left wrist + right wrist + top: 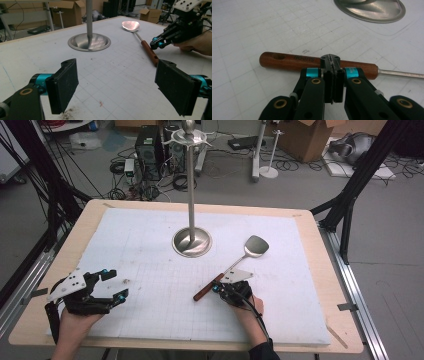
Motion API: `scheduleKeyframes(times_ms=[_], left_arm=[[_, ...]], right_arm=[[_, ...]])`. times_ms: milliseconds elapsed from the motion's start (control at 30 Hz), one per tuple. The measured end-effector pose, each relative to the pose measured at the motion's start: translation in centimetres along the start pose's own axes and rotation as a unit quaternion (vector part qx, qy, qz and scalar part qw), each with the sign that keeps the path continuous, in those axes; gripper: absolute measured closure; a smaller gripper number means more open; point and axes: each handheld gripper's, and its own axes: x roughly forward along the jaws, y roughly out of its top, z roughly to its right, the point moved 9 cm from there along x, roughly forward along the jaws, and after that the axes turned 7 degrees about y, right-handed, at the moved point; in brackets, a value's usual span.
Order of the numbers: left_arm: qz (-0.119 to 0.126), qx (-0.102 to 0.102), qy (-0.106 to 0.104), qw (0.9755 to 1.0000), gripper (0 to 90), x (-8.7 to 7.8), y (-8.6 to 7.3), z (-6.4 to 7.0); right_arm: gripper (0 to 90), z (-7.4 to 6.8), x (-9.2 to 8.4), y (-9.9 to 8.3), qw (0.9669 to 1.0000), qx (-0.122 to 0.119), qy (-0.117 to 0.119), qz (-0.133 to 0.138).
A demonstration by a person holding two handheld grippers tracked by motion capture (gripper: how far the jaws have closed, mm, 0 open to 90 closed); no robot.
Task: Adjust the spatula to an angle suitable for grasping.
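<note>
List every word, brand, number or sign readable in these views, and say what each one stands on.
"SUPOR", seen upside down in the right gripper view: stamped on the wooden handle of the spatula.
Small print on the teal band of the right gripper: too blurred to read.
No other text is legible; the cardboard boxes show none.

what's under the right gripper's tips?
The spatula's wooden handle lies on the white mat just beyond the shut right gripper. Contact is hidden by the tips.
</note>
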Motion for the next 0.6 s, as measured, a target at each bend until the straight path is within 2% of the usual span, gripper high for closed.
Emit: scheduleKeyframes(times_ms=[267, 600], left_arm=[[-0.001, -0.001, 0.000, 1.0000, 19.0, 0.0, -0.1, 0.0], [-0.002, -0.003, -0.001, 1.0000, 19.0, 0.1, -0.1, 0.0]], right_arm=[[90.0, 0.1, 1.1, 1.1, 1.0000, 0.000, 0.003, -0.008], [90.0, 0.6, 2.2, 1.7, 0.9999, 0.001, -0.002, -0.017]])
